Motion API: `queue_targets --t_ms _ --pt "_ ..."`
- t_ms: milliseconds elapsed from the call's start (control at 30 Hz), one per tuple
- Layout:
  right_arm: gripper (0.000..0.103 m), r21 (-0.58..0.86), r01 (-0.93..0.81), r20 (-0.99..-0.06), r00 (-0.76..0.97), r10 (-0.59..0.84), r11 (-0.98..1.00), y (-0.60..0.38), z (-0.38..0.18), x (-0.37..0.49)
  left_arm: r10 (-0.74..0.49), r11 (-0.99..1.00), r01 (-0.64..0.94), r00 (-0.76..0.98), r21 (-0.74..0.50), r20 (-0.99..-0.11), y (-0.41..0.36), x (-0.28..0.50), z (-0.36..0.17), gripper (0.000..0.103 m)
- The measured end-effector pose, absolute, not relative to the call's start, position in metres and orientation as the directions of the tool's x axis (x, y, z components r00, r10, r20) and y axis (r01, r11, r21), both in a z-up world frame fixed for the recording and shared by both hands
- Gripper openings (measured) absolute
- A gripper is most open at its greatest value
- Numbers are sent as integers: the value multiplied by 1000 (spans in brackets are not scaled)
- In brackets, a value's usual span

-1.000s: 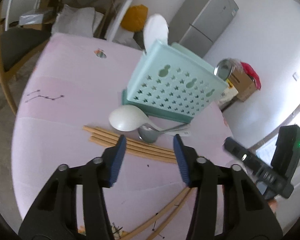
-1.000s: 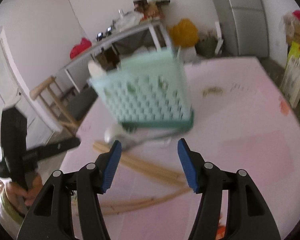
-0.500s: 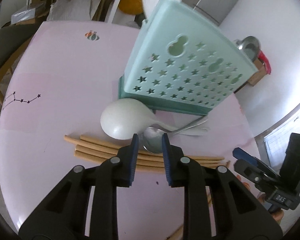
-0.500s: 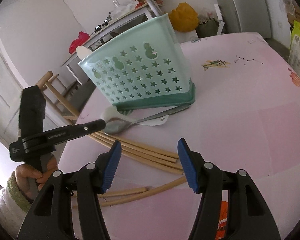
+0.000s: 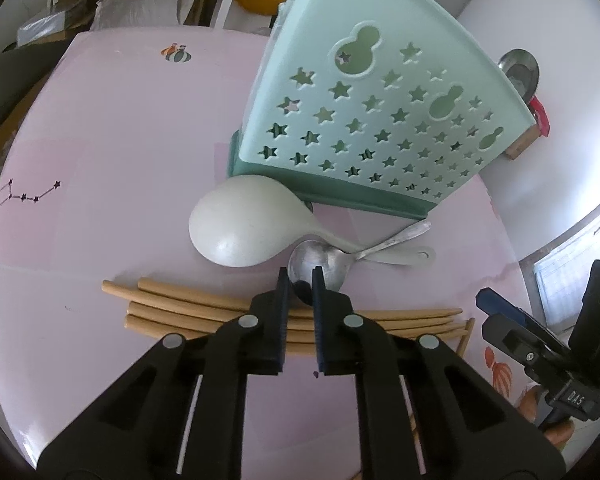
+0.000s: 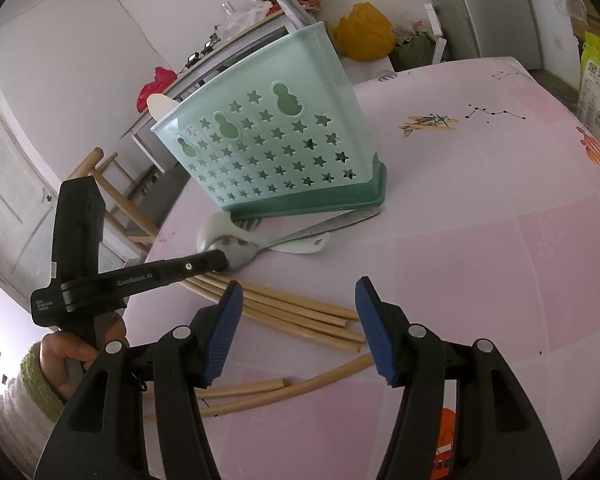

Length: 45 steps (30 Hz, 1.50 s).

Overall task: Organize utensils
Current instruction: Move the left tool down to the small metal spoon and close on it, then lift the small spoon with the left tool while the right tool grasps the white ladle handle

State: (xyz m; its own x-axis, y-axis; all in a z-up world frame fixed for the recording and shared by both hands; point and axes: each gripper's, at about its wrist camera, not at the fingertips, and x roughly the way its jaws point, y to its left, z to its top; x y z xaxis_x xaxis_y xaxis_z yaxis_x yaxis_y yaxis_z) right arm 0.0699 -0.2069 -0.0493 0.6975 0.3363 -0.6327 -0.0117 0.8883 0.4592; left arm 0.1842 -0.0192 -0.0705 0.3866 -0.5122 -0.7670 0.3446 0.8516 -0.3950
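While the right claw (image 6: 298, 322) gapes, the closing left claw (image 5: 300, 280) half-hides the metal spoon's (image 5: 324, 266) bowl.

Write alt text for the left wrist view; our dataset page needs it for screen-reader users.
The left tool is closing its fingers on the bowl of a metal spoon lying on a pink table. The spoon rests beside a white rice paddle, between wooden chopsticks and a mint star-cutout utensil holder.

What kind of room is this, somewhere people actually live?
Probably a lived-in home's dining or kitchen area: a round table with a pink printed cover holds a mint utensil caddy and spoons, with a fridge and a cluttered side table behind.
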Motion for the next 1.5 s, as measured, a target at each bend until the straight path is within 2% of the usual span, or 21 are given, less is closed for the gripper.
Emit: queue_targets --t_ms 267,600,767,933,1200,1267,1367,1500 --pt "57 454 2 -630 708 319 891 -211 -46 67 -548 834 325 406 -445 -731 -9 181 -65 3" --pt "57 394 4 -600 759 254 919 -215 -21 52 -597 802 359 476 -477 -646 10 147 -23 0" --pt "57 305 -70 -594 766 247 950 -201 -4 54 -591 805 338 535 -488 -604 41 123 1 0" --pt "57 201 -228 -598 742 304 953 -172 15 69 -547 823 282 629 -493 -553 92 102 22 0" --pt "57 70 -433 -729 593 342 899 -121 -5 137 -475 828 183 732 -531 -488 154 89 34 1" --pt "49 38 -455 -768 557 317 890 -112 -17 156 -469 825 174 742 -538 -479 164 88 32 1" --pt "42 8 -487 -805 515 295 873 -101 -30 174 -459 822 161 754 -546 -469 175 88 31 1" --pt "38 -42 -528 -845 472 252 848 -91 -45 187 -453 819 148 761 -555 -464 185 89 28 1"
